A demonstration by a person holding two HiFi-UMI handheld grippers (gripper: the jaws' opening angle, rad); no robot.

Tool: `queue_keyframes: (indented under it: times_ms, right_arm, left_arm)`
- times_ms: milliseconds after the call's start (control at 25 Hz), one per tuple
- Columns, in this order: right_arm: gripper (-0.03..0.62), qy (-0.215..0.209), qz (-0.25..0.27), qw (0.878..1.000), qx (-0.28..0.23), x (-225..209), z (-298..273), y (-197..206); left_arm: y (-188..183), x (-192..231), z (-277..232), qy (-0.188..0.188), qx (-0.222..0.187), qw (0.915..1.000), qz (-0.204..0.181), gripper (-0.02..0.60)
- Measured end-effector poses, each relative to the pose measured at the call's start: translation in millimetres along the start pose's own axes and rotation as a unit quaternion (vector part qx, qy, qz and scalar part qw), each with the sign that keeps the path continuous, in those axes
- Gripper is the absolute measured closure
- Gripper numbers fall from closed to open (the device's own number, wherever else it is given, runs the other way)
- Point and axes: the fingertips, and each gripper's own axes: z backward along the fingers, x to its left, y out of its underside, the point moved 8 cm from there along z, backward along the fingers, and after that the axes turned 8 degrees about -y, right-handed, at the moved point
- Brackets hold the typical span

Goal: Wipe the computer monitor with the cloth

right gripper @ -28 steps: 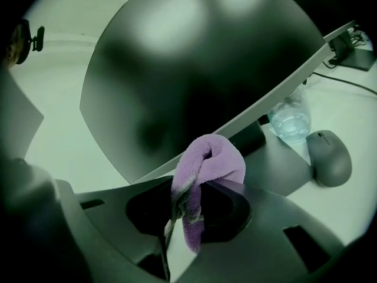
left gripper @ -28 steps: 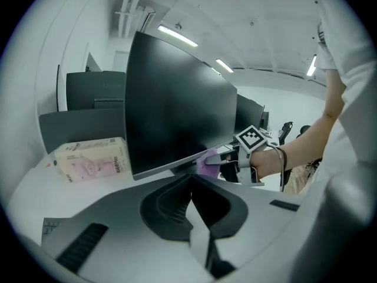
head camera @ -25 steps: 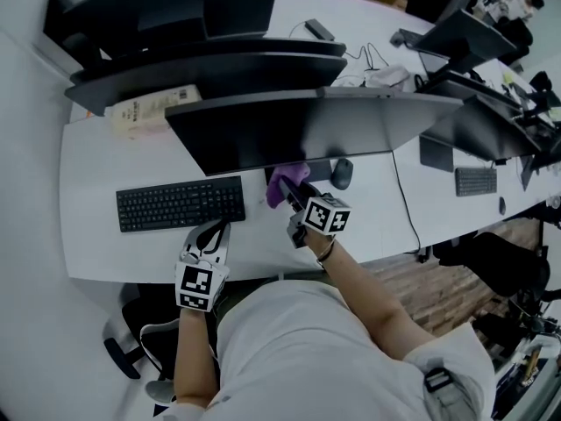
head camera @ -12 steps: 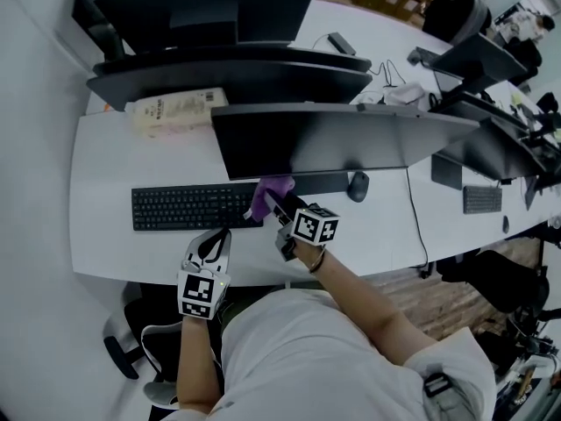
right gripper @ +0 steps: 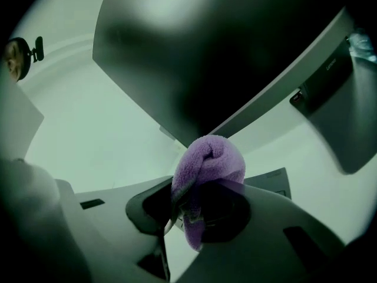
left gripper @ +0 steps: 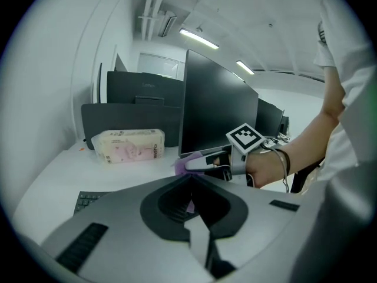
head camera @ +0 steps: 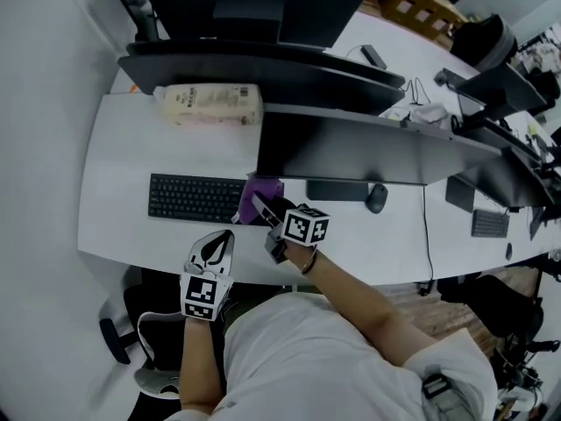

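**Item 1.** My left gripper (head camera: pixel 219 242): nearest to me, over the front edge of the white tabletop (head camera: pixel 123 156). Fingers clenched together on nothing; idle.

**Item 2.** My right gripper (right gripper: pixel 194 214): fingers grasping the fluffy purple cloth (right gripper: pixel 209 161), bunched into a rounded wad that stands out past the fingertips.

**Item 3.** Flat black keyboard (head camera: pixel 195 198): its right end lies just beside the cloth.

**Item 4.** Wide black computer monitor (head camera: pixel 351 147): the cloth sits at its lower left corner, against the bottom edge. Whether it presses on the glass, I cannot tell.

**Item 5.** Dark rounded computer mouse (head camera: pixel 377 198): on the tabletop, well apart to the right of the cloth.

**Item 6.** Pale wrapped tissue pack (head camera: pixel 213 103): farther back, left of the monitor.

**Change noted.** A second ago the cloth was under the middle of the screen, close to the mouse. It has since travelled left along the bottom edge to the corner.

**Meaning.** I judge that one pass along the lower strip is ending. The taller part of the screen looks yet to be covered, so the next stroke likely calls for raising the wad and running it back rightward.
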Motion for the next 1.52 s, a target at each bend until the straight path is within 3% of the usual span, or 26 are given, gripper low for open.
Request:
queue_keyframes:
  times_ms: [440,560,800,1120,1520]
  right_arm:
    - [0.490,-0.052,0.003,0.997,0.062,28.8,-49.9,9.8]
    - [0.490,-0.069,-0.018,0.996,0.057,32.8,-59.2,6.3]
    - [0.491,-0.049,-0.047,0.997,0.038,21.3,-52.7,-2.8]
    - [0.493,-0.046,-0.027,0.998,0.028,23.6,-40.5,-22.5]
    - [0.494,-0.072,0.003,0.997,-0.003,56.8,-27.2,-50.9]
  left_arm:
    - [10.0,12.1,16.4,-0.034,0.003,0.9992,0.021,0.580]
    - [10.3,14.7,17.7,-0.042,0.001,0.9988,0.026,0.580]
    - [10.3,18.8,15.4,-0.048,-0.004,0.9981,0.038,0.580]
    - [4.3,21.6,5.0,-0.043,-0.014,0.9984,0.035,0.580]
    - [-12.9,15.8,-4.5,-0.024,-0.023,0.9994,0.014,0.580]
